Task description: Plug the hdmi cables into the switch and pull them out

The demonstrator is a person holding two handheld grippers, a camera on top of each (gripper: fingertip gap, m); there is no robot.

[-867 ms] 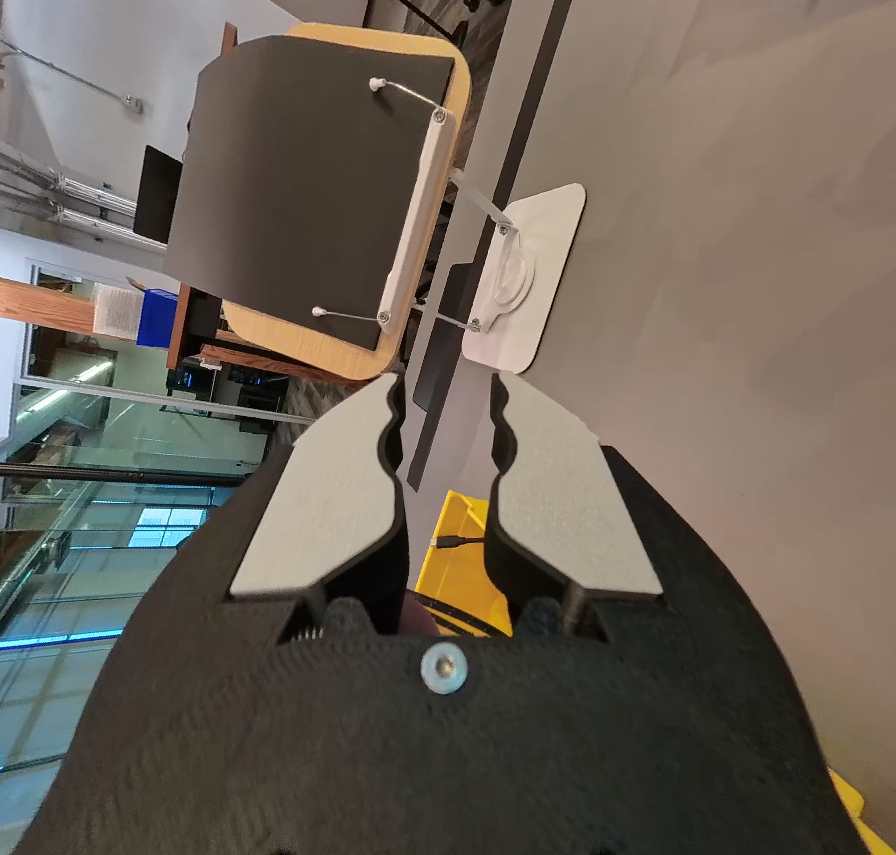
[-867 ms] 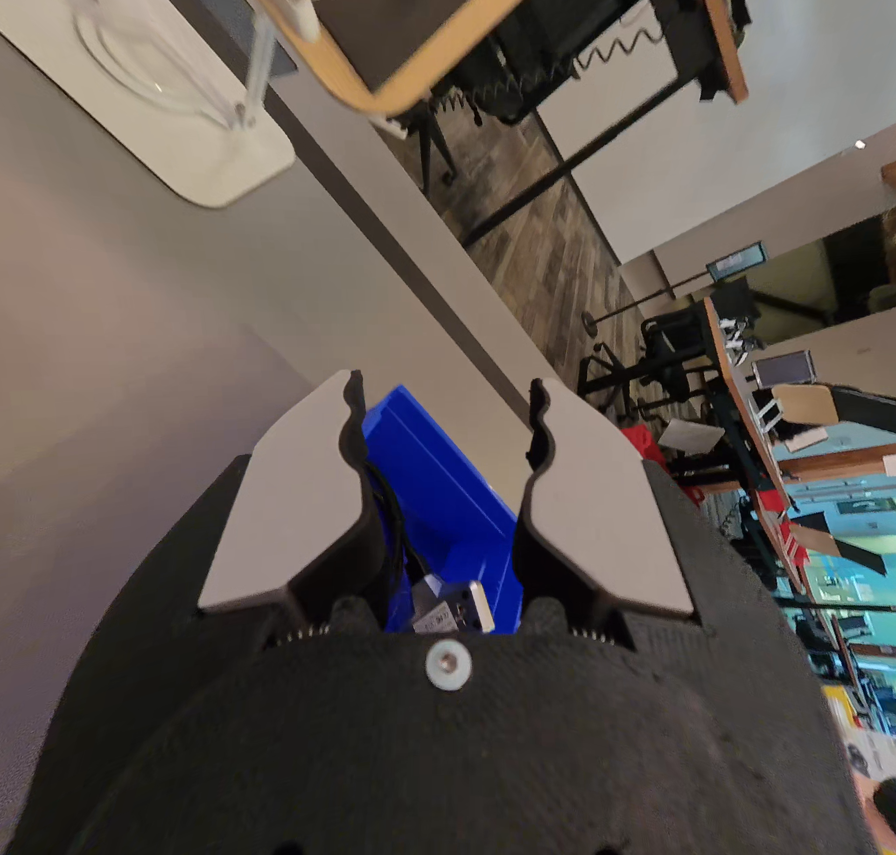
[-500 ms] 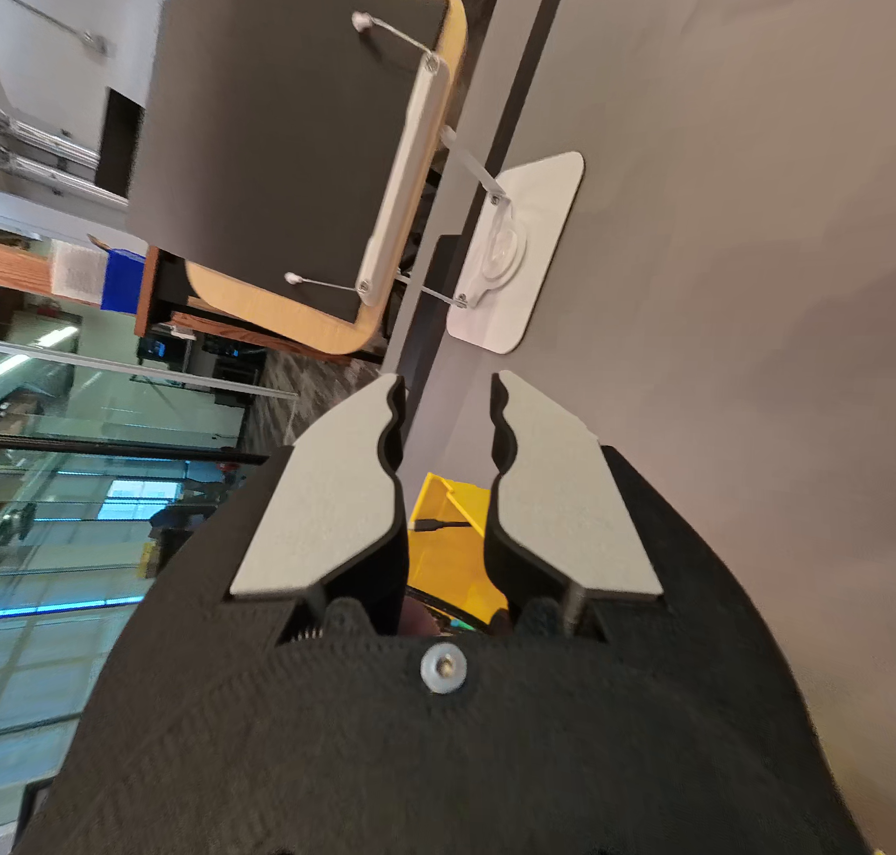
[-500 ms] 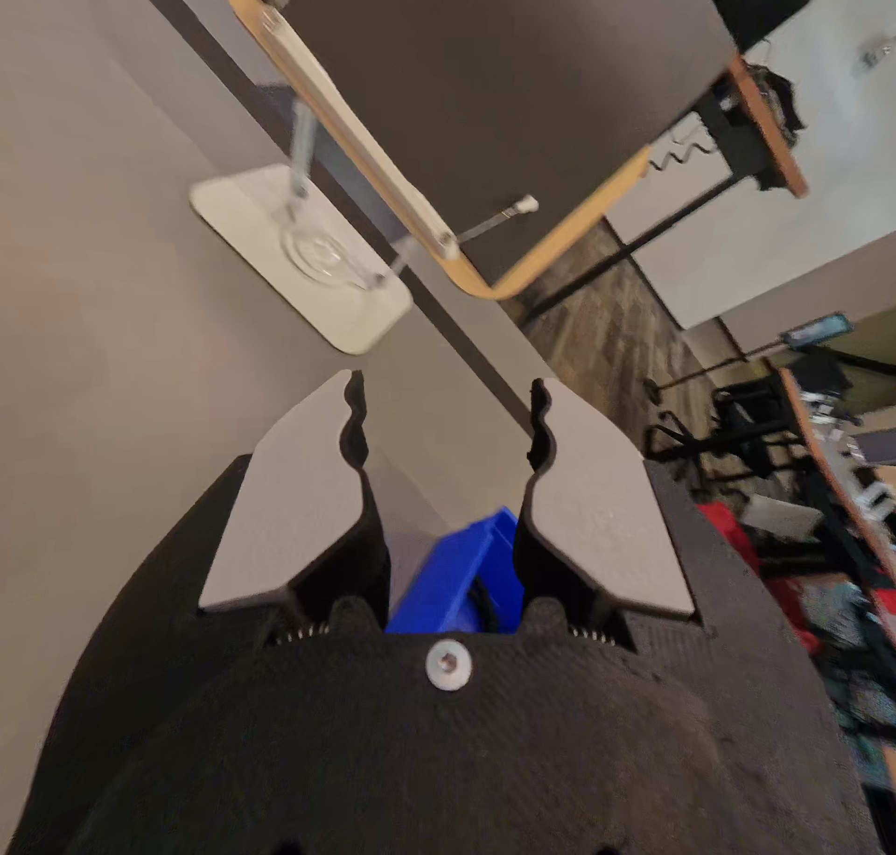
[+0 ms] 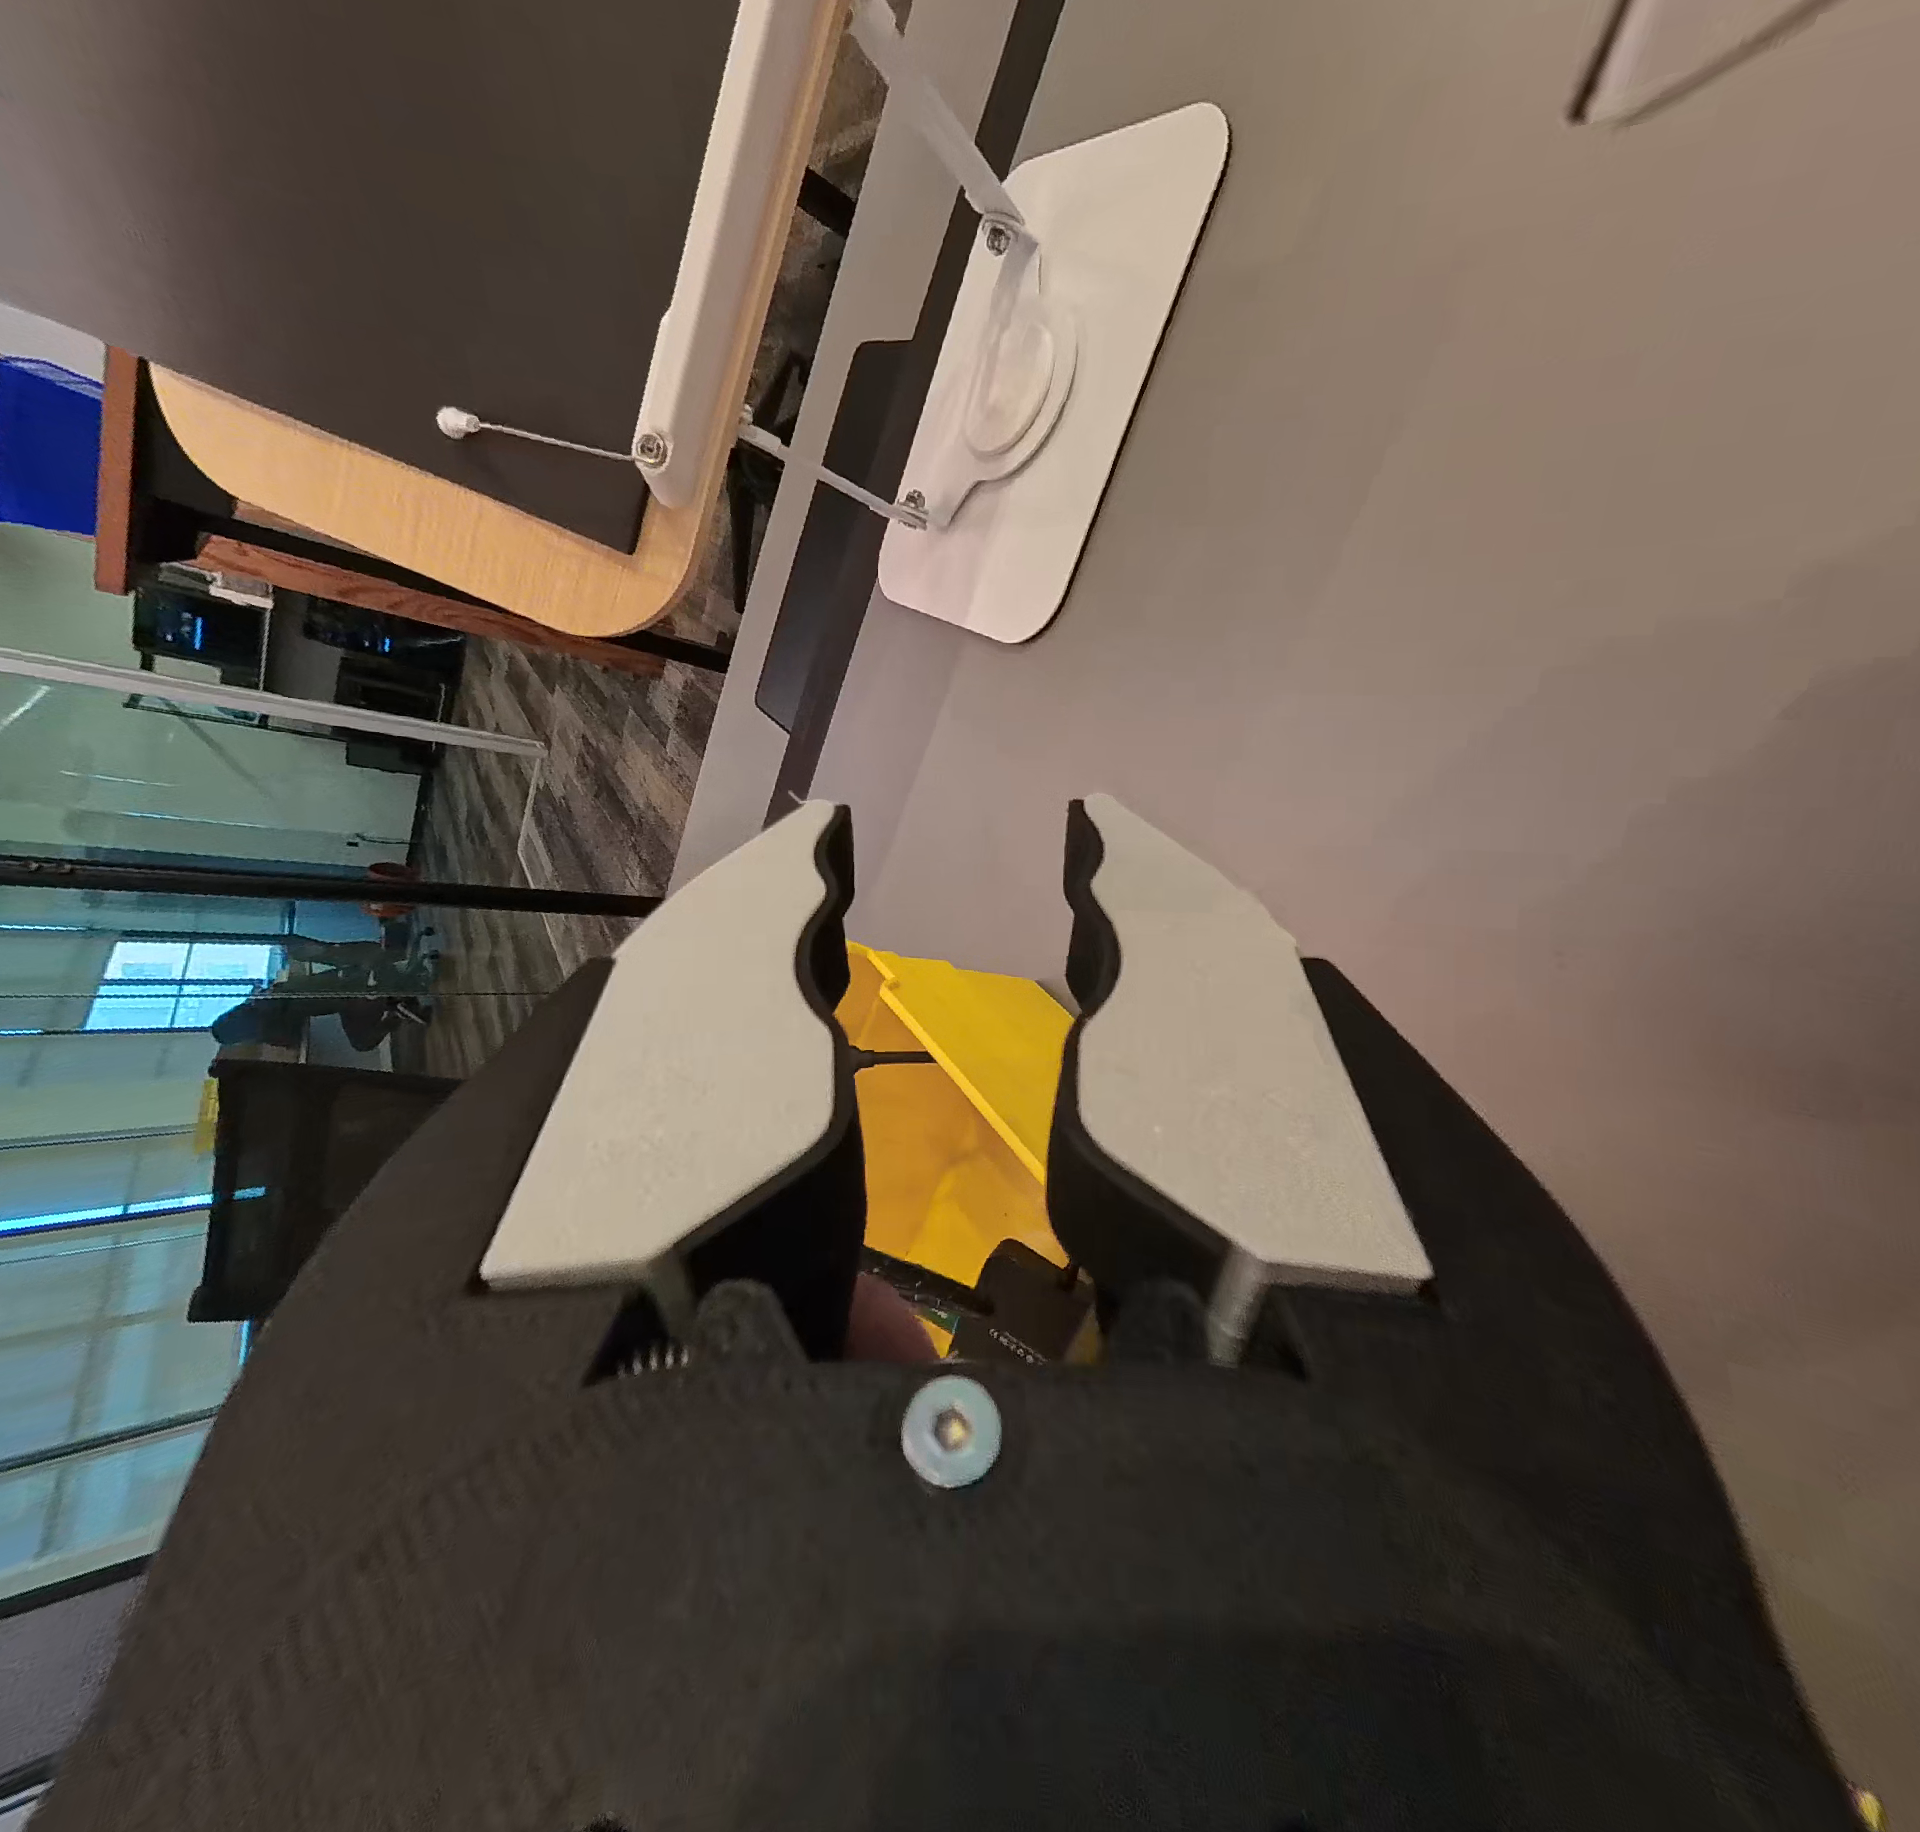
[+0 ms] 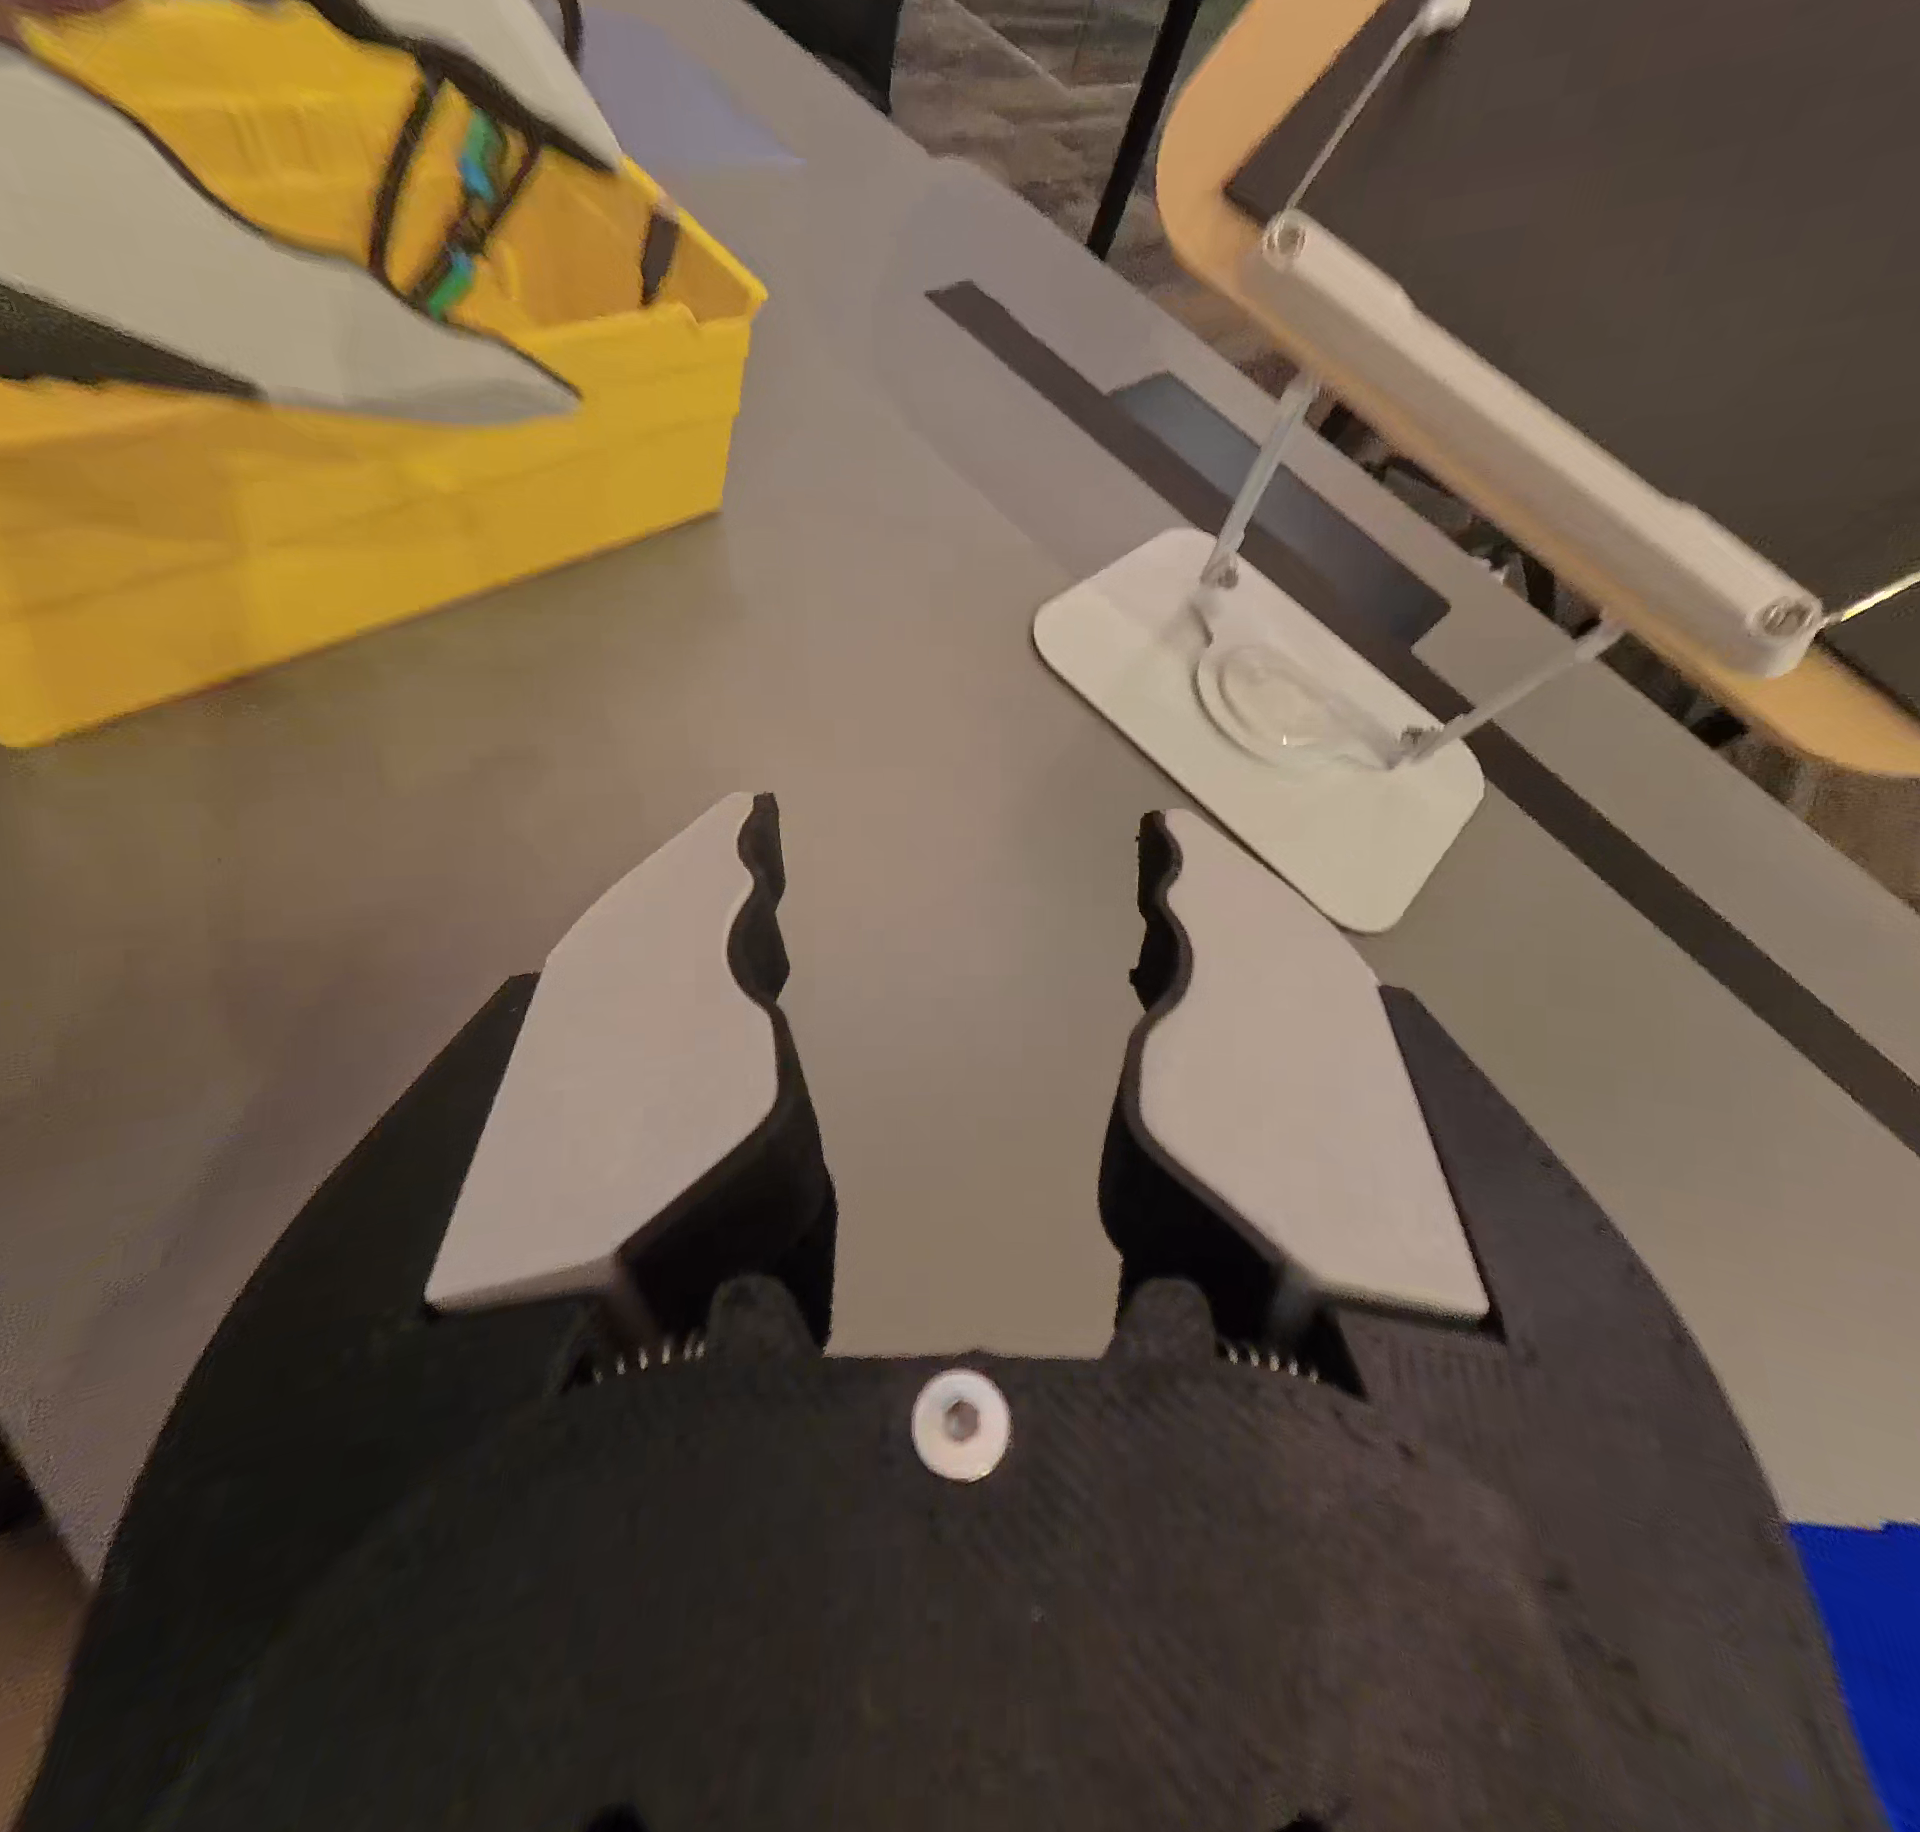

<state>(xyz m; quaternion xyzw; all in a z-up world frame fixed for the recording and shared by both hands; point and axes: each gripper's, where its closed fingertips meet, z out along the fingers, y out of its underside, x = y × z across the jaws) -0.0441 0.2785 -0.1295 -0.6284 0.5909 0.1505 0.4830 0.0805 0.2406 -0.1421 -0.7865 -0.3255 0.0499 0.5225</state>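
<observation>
My left gripper is open and empty, held over a yellow bin. A thin black cable lies in the bin, and a dark boxy device shows low between the fingers. My right gripper is open and empty over the bare grey table. In the right wrist view the yellow bin stands at the upper left with black cables in it. The left gripper's fingers hang blurred above it.
A white stand base with thin rods carries a black board with a wooden rim at the table's far edge; it also shows in the left wrist view. A blue bin corner sits at the lower right.
The right gripper has swung away from the blue bin and now faces the table and the yellow bin. The left gripper has moved closer to the stand. Both stay open.
</observation>
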